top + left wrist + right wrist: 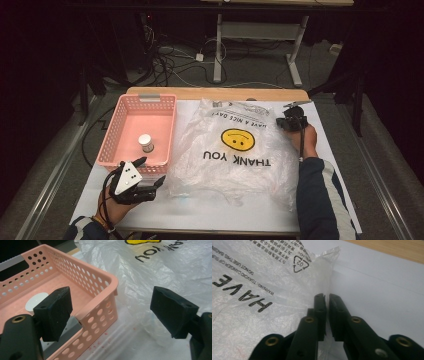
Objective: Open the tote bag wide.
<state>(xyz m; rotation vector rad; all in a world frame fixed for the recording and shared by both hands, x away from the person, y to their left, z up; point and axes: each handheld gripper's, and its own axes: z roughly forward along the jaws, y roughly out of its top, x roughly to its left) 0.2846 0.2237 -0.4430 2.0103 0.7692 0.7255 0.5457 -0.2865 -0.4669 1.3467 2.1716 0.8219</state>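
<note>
Dark floor with loose cables surrounds the table (310,125), which carries a white cover over a wooden top visible along its far edge.

Plastic bag (235,150): thin, translucent white film, heavily creased, lying flat across the middle of the table. Seen from my side, its print is upside down: a yellow smiley face (238,139), "THANK YOU" in black below it, and "HAVE A NICE DAY" nearer the far edge. In the right gripper view the same film shows a recycling triangle marked 02 and a line of small warning text. The bag's left edge lies just beside the pink basket (116,131).

Right gripper (292,121): I hold it at the bag's far right edge. Its jaws stand nearly together, and the right gripper view shows a fold of the film running down into the narrow slit between them, so the film is pinched there.

Left gripper (148,176): I hold it at the near right corner of the pink basket. Its jaws stand wide apart with nothing between them; one pad sits over the basket corner, the other over the bag's crumpled edge.

Pink basket: perforated walls, left part of the table. A small white-capped jar (145,143) stands upright on its floor.
</note>
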